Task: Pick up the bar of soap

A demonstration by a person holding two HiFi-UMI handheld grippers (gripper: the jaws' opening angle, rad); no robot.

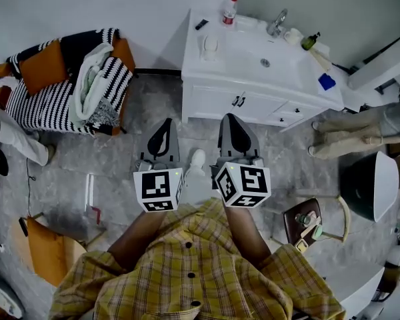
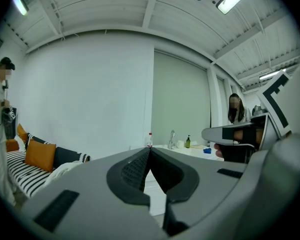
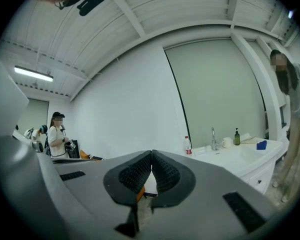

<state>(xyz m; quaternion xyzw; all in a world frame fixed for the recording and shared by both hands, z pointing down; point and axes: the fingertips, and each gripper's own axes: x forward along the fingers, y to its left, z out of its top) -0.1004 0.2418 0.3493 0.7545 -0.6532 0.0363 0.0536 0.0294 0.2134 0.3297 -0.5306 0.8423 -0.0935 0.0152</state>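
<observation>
Both our grippers are closed and empty, in front of the vanity.
The jaws of our left gripper (image 1: 165, 127) and right gripper (image 1: 231, 122) are pressed together on nothing. They sit side by side before the white vanity (image 1: 213, 102), pointing toward it. What looks like the bar of soap (image 1: 210, 45), pale and rounded, lies on the vanity's left end, near the red-capped bottle (image 1: 230, 10).

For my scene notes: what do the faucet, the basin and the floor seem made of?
Faucet: likely chromed metal; it shines silver.
Basin: white, smooth, perhaps ceramic; finish looks glossy.
Floor: grey, veined like marble; real stone or tile, I cannot tell.
</observation>
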